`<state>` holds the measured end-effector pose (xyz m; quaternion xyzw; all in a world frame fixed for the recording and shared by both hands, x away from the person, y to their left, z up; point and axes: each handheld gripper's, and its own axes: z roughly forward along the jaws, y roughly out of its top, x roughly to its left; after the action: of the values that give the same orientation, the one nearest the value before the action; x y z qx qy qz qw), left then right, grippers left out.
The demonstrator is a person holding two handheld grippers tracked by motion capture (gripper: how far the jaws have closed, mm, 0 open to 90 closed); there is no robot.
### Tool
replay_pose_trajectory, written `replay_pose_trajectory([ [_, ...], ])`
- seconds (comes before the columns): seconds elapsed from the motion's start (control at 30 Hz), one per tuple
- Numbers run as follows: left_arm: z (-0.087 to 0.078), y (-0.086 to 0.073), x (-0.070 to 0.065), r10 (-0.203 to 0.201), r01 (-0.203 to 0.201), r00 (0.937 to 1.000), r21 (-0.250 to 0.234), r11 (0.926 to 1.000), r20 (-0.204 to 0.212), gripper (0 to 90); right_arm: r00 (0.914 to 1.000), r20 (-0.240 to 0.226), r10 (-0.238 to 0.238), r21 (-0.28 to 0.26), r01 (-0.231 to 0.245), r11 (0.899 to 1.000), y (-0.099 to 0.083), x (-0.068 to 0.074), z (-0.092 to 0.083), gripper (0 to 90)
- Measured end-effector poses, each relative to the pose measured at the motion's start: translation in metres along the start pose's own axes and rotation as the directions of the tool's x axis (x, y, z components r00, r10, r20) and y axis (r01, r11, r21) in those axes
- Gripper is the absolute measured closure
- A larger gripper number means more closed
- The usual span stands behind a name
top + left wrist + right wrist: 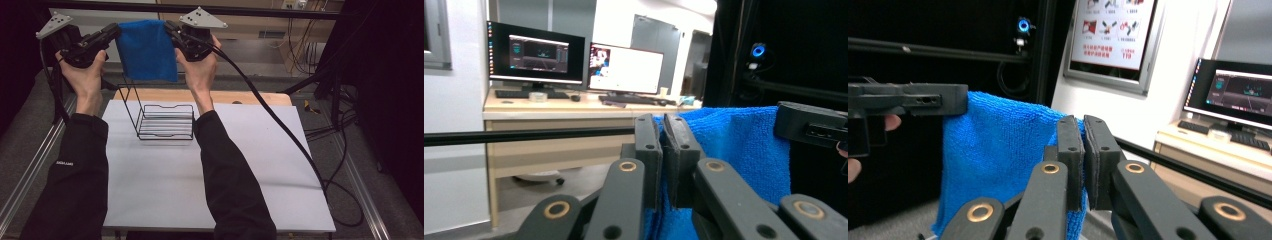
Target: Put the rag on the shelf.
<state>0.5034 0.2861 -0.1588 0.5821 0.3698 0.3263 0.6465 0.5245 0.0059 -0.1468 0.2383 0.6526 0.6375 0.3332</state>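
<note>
Both grippers, left and right, pinch the blue towel's top corners, jaws closed on it, above the wire rack; hanging it likely remains

Readable text is sparse. Wall poster, far side in the right gripper view: red lettering at its bottom, only "119" legible, other characters too blurred. Small white label on the person's left sleeve in the high view: too small to read. Monitors show graphics, nothing legible.
</note>
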Motion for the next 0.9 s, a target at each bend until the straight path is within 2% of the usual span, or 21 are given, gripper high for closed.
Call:
replay_pose_trajectory([
  [0.13, 0.002, -0.006, 0.002, 0.001, -0.001, 1.0000, 0.002, 1.0000, 0.005, 85.4, 1.0000, -0.001, -0.007, 0.012, 0.007, 1.000, -0.006, -0.002, 0.005, 87.2],
  [0.27, 0.003, -0.012, 0.002, 0.026, -0.026, 0.9997, 0.019, 0.9995, 0.004, 85.4, 1.0000, -0.005, 0.003, 0.013, -0.003, 1.000, -0.014, -0.006, 0.005, 87.3],
  [0.33, 0.002, -0.016, 0.003, 0.017, -0.018, 0.9998, 0.021, 0.9996, 0.005, 85.4, 1.0000, -0.005, -0.007, 0.019, 0.008, 1.000, -0.019, -0.007, 0.005, 87.2],
  [0.43, 0.001, -0.022, 0.004, 0.027, -0.027, 0.9996, 0.035, 0.9990, 0.004, 85.4, 0.9998, -0.018, 0.004, 0.024, -0.004, 1.000, -0.026, -0.008, 0.004, 87.2],
  [0.5, 0.000, -0.026, 0.005, 0.026, -0.026, 0.9996, 0.037, 0.9990, 0.014, 85.4, 0.9995, -0.025, -0.019, 0.034, 0.020, 0.999, -0.029, -0.006, 0.002, 87.2],
  [0.63, -0.005, -0.033, 0.003, 0.025, -0.026, 0.9989, 0.038, 0.9990, 0.041, 85.4, 0.9990, -0.043, -0.009, 0.032, 0.010, 0.999, -0.034, -0.004, -0.007, 87.2],
  [0.7, -0.008, -0.037, 0.001, 0.053, -0.055, 0.9981, 0.059, 0.9967, 0.031, 85.4, 0.9988, -0.049, -0.006, 0.049, 0.008, 0.999, -0.038, -0.001, -0.010, 87.2],
  [0.83, -0.013, -0.042, -0.001, 0.058, -0.061, 0.9972, 0.071, 0.9956, 0.046, 85.3, 0.9977, -0.065, 0.019, 0.082, -0.013, 0.997, -0.049, 0.003, -0.013, 87.1],
  [0.9, -0.017, -0.042, -0.001, 0.062, -0.066, 0.9966, 0.079, 0.9947, 0.055, 85.3, 0.9972, -0.074, 0.011, 0.086, -0.005, 0.996, -0.052, 0.006, -0.015, 87.1],
])
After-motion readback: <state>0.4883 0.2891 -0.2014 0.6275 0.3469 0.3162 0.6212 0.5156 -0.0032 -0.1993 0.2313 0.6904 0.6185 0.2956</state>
